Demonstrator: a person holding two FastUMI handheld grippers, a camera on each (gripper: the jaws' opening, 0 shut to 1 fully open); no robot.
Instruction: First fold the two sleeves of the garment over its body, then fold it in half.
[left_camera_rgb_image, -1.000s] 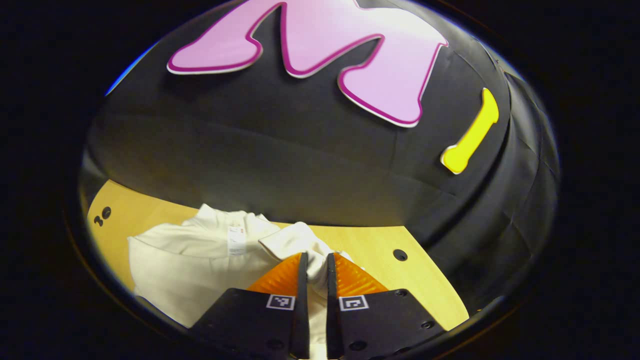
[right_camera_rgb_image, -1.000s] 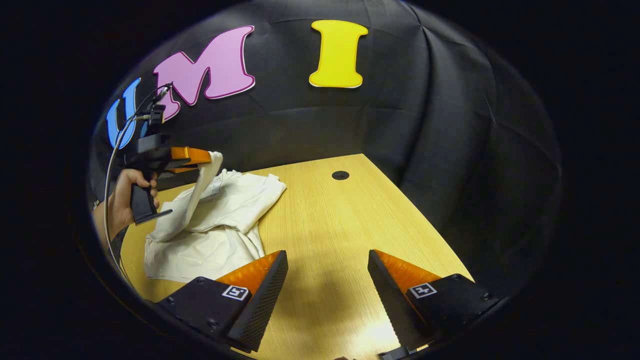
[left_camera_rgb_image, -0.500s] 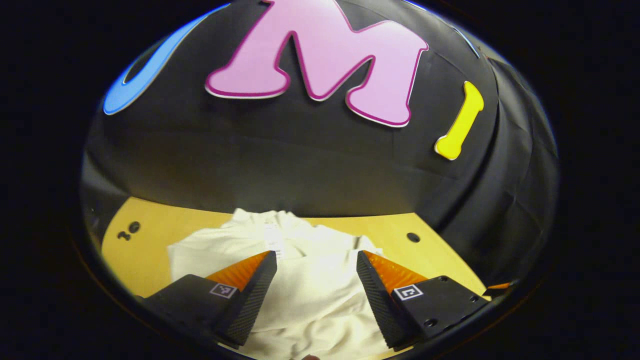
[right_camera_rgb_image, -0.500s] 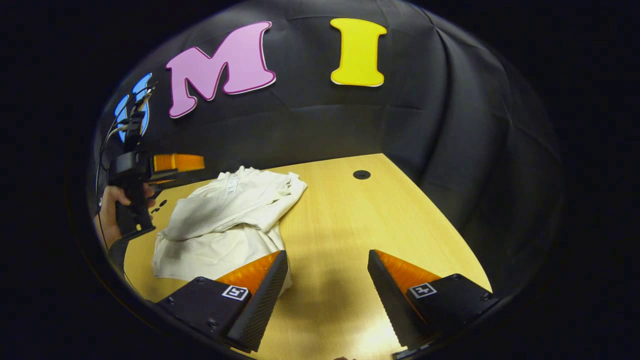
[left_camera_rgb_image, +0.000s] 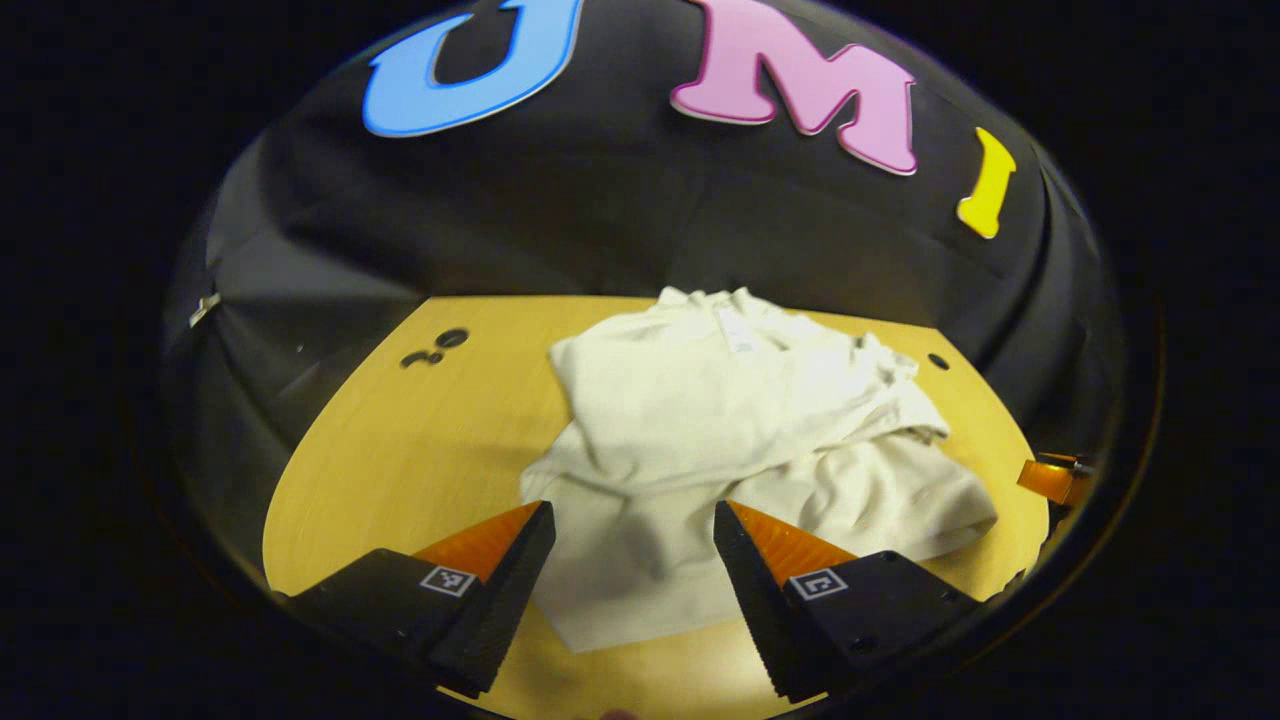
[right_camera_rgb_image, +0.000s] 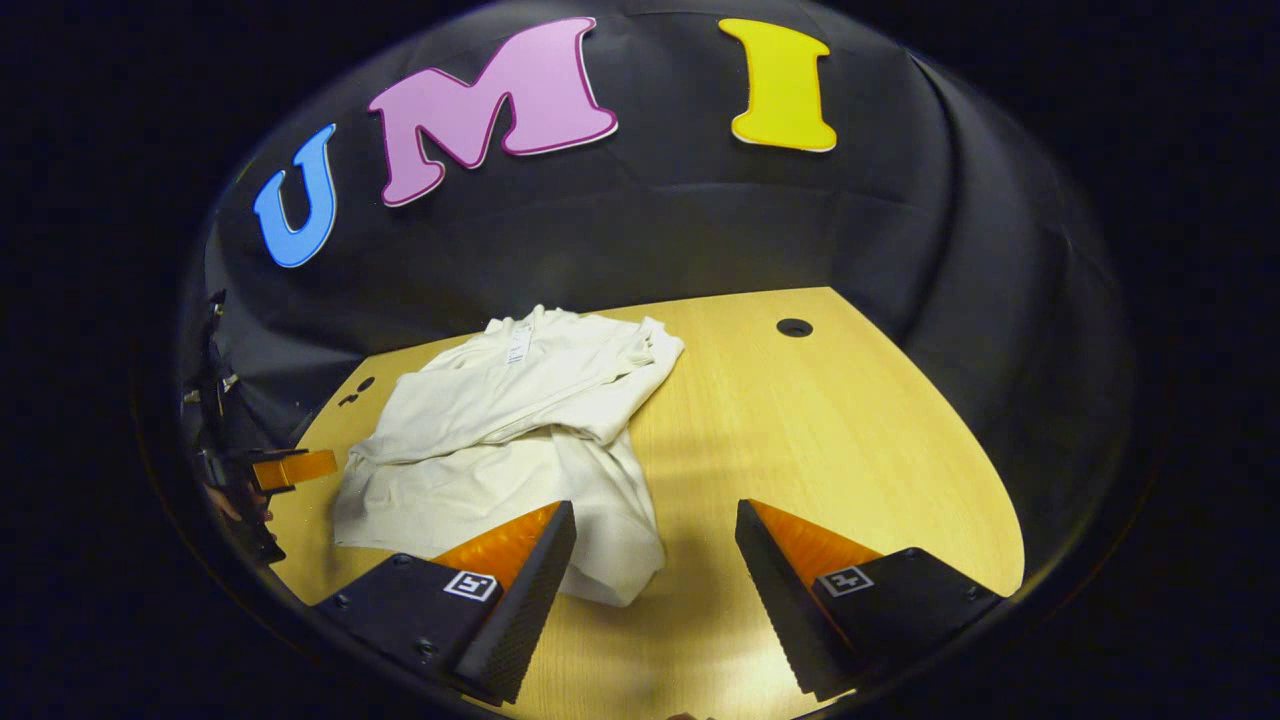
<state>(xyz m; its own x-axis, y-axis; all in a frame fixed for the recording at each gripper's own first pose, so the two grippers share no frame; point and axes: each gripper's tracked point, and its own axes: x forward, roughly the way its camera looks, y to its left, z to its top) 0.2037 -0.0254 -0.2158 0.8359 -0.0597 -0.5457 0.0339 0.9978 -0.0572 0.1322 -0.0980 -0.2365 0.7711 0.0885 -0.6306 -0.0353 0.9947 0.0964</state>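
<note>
Garment (left_camera_rgb_image: 730, 420) now lies released; left tongs (left_camera_rgb_image: 634, 560) have opened and withdrawn.

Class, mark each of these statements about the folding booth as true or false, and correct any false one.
1. The left gripper is open. True.
2. The right gripper is shut on the garment. False: its jaws stand apart and hold nothing.
3. The white garment lies on the wooden table. True.
4. The garment is spread flat with both sleeves stretched out sideways. False: cloth is folded over its body, and it lies rumpled.
5. A round hole shows in the table to the right of the garment in the right gripper view. True.
</note>
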